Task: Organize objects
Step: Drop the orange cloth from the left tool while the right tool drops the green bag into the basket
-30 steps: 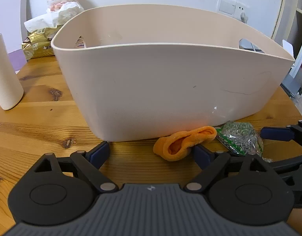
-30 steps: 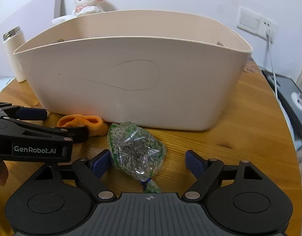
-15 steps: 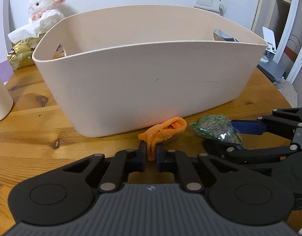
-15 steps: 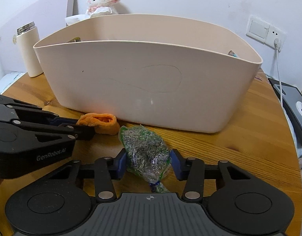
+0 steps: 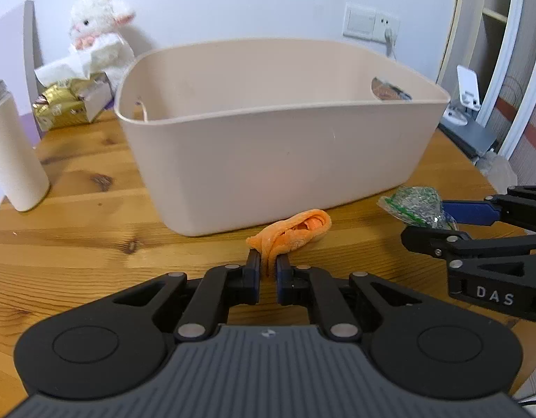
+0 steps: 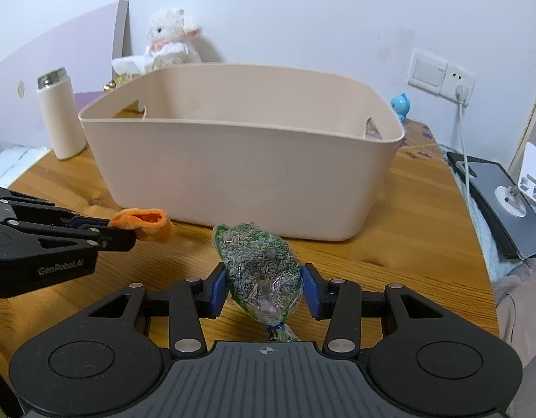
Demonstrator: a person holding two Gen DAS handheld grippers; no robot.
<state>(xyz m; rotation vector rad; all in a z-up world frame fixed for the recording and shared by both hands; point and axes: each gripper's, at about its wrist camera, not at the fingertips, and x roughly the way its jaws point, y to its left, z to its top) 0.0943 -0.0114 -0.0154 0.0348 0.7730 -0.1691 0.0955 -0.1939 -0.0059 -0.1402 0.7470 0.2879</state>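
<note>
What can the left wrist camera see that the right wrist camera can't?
Only the left wrist view shows the gold packet beside the tissues.

Only the right wrist view shows the little blue toy behind the basket's corner, and the tied end of the seed bag.

Both show the beige basket, the plush lamb, the white bottle, the orange cloth pinched by the left hand-held gripper, and the right hand-held gripper squeezing the seed bag.
</note>
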